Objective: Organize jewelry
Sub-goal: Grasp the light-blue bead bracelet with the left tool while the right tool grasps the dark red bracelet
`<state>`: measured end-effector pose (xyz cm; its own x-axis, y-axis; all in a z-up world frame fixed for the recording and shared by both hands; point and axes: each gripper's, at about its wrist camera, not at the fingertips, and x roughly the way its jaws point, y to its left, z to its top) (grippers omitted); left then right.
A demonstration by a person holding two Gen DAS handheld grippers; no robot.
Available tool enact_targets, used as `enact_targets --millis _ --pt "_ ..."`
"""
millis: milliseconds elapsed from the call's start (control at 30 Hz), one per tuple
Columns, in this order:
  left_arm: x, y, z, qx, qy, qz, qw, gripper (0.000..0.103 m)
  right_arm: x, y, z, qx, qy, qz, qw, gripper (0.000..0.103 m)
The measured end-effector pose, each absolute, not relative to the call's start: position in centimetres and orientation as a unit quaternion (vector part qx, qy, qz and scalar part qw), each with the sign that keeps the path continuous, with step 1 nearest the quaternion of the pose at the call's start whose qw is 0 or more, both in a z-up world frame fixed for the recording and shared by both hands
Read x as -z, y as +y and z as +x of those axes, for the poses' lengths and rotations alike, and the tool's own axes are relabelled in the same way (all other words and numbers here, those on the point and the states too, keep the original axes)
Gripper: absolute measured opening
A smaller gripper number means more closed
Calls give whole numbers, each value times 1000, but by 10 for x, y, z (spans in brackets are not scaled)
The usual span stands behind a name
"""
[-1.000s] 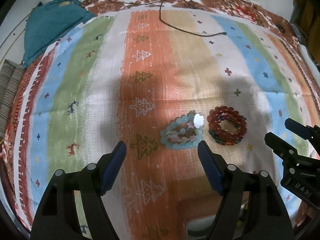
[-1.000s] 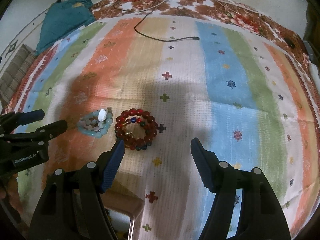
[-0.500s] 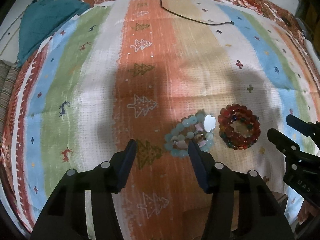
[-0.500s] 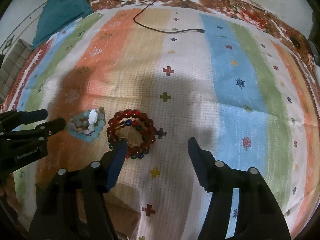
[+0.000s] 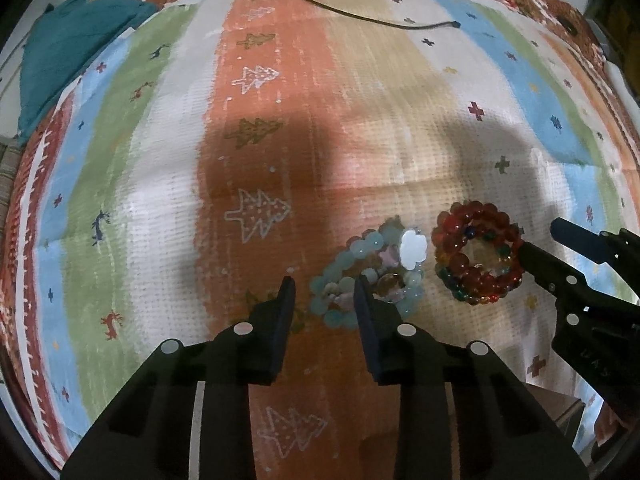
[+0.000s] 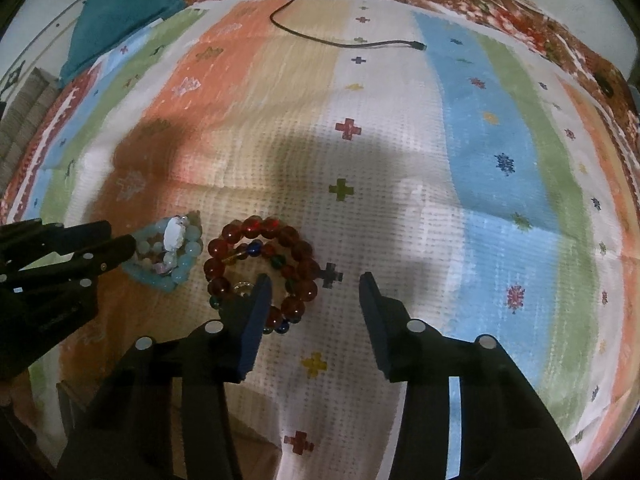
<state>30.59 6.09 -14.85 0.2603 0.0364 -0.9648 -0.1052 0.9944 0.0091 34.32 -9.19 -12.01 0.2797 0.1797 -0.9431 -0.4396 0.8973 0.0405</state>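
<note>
Nearest the camera, the left tongs [image 5: 323, 298] point steeply down at the striped blanket [image 5: 360, 100], and the jaws have just been closing. The near edge of the pale blue bracelet [image 5: 366, 276] sits between the two tips, but I can't see the pads actually pressing on the beads, so I'd call them narrowed around it, not gripping.

Same deal for the right tongs [image 6: 314, 294]: jaws have just been closing, still with a clear gap. The left tip sits inside the ring of the red bracelet [image 6: 260, 268], the right tip is outside it on bare blanket, so the right side of the ring is between them with no pinch that I can make out.

Taking the red bracelet as the landmark: it lies flat on a whitish stripe, coiled in a few loops with some blue and green beads mixed in. The pale blue bracelet is just to its left, close by, with a white flower-shaped charm [image 5: 414, 249] on the side facing the red one.

Well beyond the red bracelet, a black cable [image 6: 340, 42] snakes across the blanket. Far off to its upper left, a teal cloth [image 6: 124, 12] sits bunched at the blanket's corner.
</note>
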Motion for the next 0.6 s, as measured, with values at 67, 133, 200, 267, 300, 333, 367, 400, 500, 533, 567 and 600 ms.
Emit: enact_targets --millis 67,133,200,267,300,333,367,400,500,533,567,600 --pt "152 58 307 -41 609 -24 792 26 122 -91 344 -197 571 -114 789 36" --pt "153 58 307 -39 610 -24 791 23 124 -91 345 -197 573 -115 787 35" --pt "155 57 308 -37 611 -22 790 21 127 -91 346 -199 577 -115 784 33" --pt "155 57 310 -38 609 -18 792 18 130 -90 346 -202 580 -113 781 32" --pt "155 57 310 -39 609 -17 792 15 130 -90 347 -203 581 -112 781 29" --pt "155 57 310 -41 608 -15 792 14 131 -88 347 -206 583 -110 779 28" --pt "155 57 310 -41 609 -15 792 13 132 -88 348 -207 583 -108 778 25" --pt "155 56 310 -40 609 -14 792 13 133 -87 348 -207 584 -107 778 24" --pt "156 56 309 -43 608 -9 793 10 138 -87 350 -207 587 -101 776 21" --pt "156 56 309 -43 608 -9 793 10 139 -87 350 -207 587 -97 777 21" --pt "156 56 309 -43 608 -10 793 10 139 -87 350 -207 587 -96 777 20" --pt "155 57 309 -43 608 -11 793 10 138 -87 350 -207 586 -96 777 20"
